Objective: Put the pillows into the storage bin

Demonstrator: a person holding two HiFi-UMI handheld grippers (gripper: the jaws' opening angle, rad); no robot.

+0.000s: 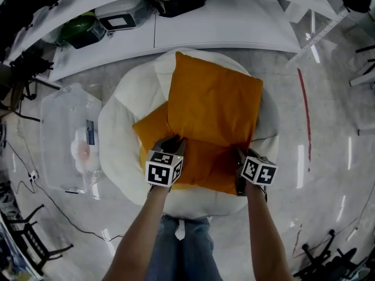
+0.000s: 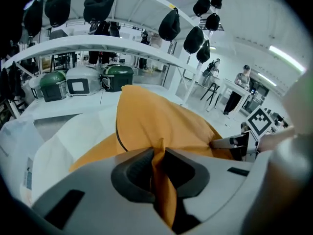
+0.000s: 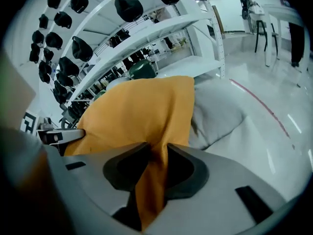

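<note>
Head view: orange pillows (image 1: 214,101), two, stacked on white cushion (image 1: 120,127); left gripper (image 1: 174,142) and right gripper (image 1: 239,154) each clamped on orange pillow fabric at near edge; clear storage bin (image 1: 58,107) alongside, left.

Both bare forearms (image 1: 140,239) reach forward and down, side by side. Left gripper (image 1: 174,142) and right gripper (image 1: 241,155) each pinch orange pillow (image 2: 161,121) fabric between closed fingers (image 2: 134,168).

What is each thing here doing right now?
Top orange fabric pillow: pinched at its near edge by both grippers.
Lower orange pillow: lying underneath, on the white round cushion.
Left gripper: shut on the top pillow.
Right gripper: shut on the top pillow.
Clear plastic storage bin: no orange pillow inside.
</note>
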